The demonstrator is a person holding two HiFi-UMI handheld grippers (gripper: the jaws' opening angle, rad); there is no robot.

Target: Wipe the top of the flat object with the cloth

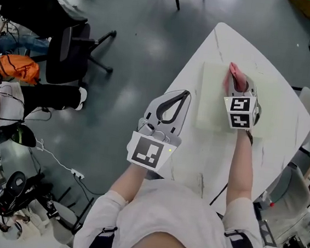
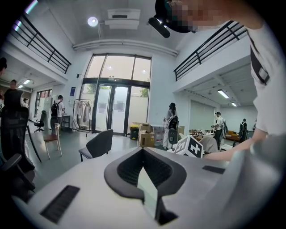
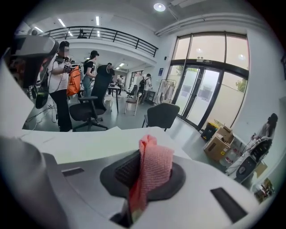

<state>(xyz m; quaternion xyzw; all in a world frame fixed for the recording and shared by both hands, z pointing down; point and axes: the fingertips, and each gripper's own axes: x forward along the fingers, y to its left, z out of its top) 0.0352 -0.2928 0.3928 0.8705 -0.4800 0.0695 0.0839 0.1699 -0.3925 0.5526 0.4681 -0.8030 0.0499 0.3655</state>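
Observation:
A pale, cream flat board (image 1: 212,102) lies on the white table (image 1: 206,164). My right gripper (image 1: 236,80) hovers over the board's far middle, shut on a pink cloth (image 1: 233,70) that sticks out past the fingertips. In the right gripper view the cloth (image 3: 153,165) stands bunched between the jaws of the right gripper (image 3: 144,181), with the board (image 3: 85,150) beyond it. My left gripper (image 1: 186,95) hangs over the table's left edge, beside the board, shut on nothing. The left gripper view faces the room, and the left gripper (image 2: 145,181) holds nothing there.
A black office chair (image 1: 69,45) and a seated person (image 1: 3,99) with an orange bag (image 1: 22,68) are on the floor to the left. A power strip (image 1: 76,172) lies on the floor. A pale chair (image 1: 309,112) stands at the table's right.

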